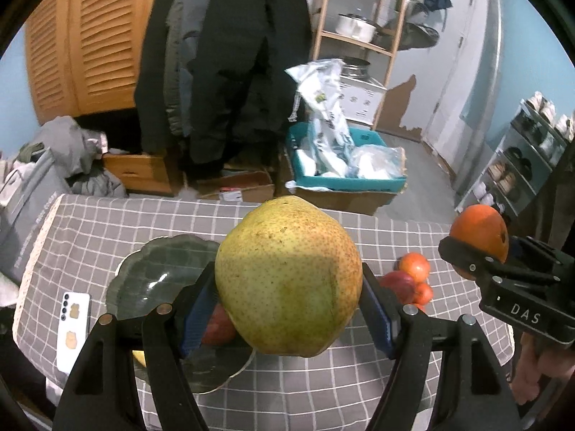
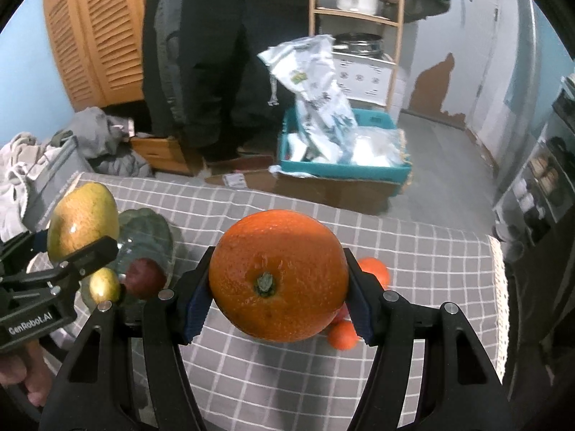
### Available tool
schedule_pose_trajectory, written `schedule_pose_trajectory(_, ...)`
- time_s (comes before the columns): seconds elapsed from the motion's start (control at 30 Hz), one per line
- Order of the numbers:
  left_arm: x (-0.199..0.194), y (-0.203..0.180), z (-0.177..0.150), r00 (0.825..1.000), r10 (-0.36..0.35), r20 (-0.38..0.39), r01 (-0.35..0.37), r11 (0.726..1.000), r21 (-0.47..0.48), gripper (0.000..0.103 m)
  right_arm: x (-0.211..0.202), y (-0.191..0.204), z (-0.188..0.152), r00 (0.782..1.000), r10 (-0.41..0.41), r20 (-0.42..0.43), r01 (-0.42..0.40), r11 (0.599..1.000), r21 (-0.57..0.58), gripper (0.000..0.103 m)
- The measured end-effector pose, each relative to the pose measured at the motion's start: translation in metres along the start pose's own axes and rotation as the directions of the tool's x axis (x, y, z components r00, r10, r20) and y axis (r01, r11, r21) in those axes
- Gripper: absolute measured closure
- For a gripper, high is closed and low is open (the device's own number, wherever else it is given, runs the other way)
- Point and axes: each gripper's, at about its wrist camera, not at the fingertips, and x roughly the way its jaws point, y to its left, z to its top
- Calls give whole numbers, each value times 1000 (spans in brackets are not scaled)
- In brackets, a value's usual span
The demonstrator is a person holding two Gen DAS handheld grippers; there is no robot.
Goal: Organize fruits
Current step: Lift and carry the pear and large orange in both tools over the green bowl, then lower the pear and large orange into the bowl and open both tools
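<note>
Jaws clamped | left gripper (image 1: 289, 287): pear (image 1: 287, 276) | right gripper (image 2: 278, 291): orange (image 2: 278, 276) (both aloft)

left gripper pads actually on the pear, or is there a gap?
Touching. The left wrist view shows the left gripper with both blue pads pressed against the sides of the pear, which hangs clear above the checked tablecloth.

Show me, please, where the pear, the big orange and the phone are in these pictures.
pear (image 1: 287, 276), left wrist view, middle of its speckled skin
big orange (image 2: 278, 274), right wrist view, beside its stem
phone (image 1: 73, 327), left wrist view, white back
</note>
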Motion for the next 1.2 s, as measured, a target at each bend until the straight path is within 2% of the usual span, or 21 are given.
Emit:
schedule_pose_trajectory(0.4, -2, 79, -2, 996, 84, -5, -84, 991, -108, 28, 45, 70, 22, 993, 107, -53, -109, 993, -47, 38)
schedule_pose_trajectory(0.63, 8, 121, -5, 991, 126, -35, -130, 979, -157, 28, 76, 110, 32, 984, 152, -97, -160, 983, -88, 38)
schedule_pose_trajectory(1.0, 57, 178, -32, 971, 173, -165, -208, 952, -224, 28, 147, 153, 26, 952, 210, -224, -235, 968, -88, 38)
schedule_pose_trajectory(1.2, 82, 189, -45, 959, 172, -224, -224, 947, -231, 28, 175, 169, 17, 932, 226, -283, -258, 963, -82, 38)
